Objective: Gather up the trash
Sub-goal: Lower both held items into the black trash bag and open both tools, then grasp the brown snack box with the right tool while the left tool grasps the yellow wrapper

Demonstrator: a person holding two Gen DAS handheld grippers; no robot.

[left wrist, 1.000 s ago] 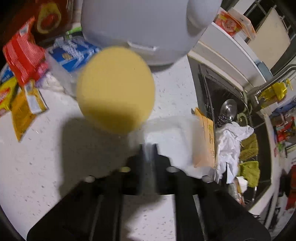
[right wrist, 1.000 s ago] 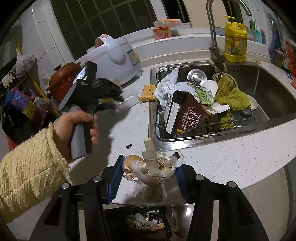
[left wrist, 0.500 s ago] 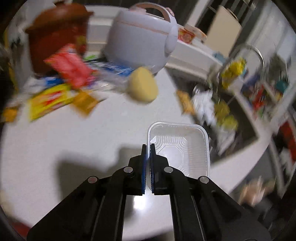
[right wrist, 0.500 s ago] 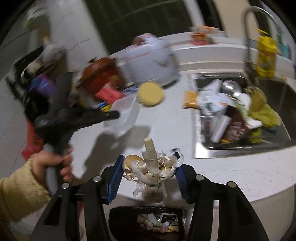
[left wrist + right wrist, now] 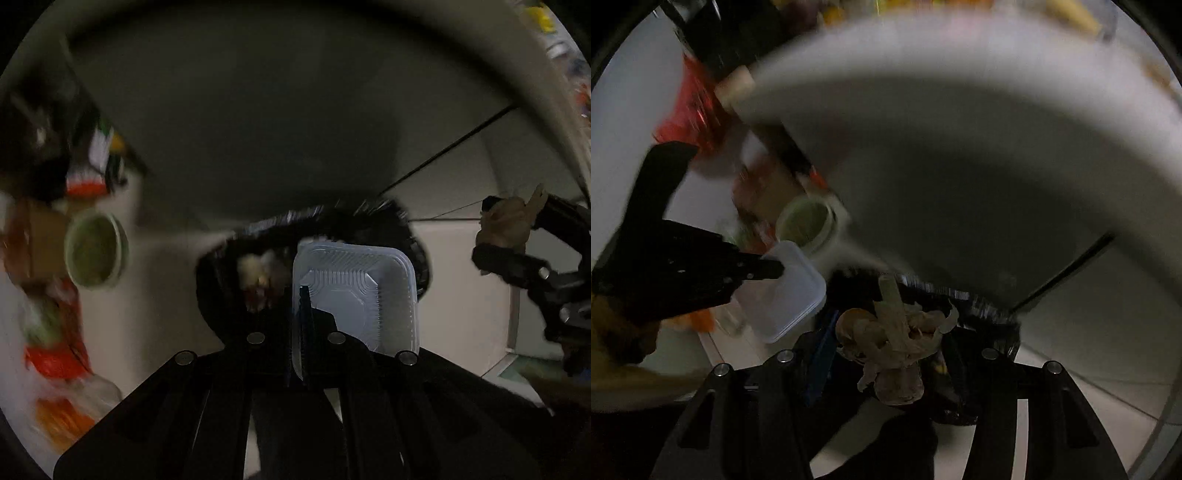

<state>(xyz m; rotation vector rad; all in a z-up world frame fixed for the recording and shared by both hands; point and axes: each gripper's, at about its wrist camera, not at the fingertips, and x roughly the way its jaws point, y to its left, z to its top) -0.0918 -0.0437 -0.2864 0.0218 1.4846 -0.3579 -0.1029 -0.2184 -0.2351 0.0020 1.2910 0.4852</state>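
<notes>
Plastic tray [image 5: 369,291] is pinched by its rim in the left jaws; garlic scraps [image 5: 892,339] sit clamped in the right jaws.

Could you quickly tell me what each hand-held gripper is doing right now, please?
Left hand-held gripper: shut on the rim of the clear plastic tray.
Right hand-held gripper: shut on a bundle of food scraps.

Left gripper [image 5: 300,325] — matte black angular frame, four round silver screw heads across its top, thin blue pads on the fingers [image 5: 303,295], right gripper [image 5: 886,343] — same black body, silver screws, blue pad on one finger
</notes>
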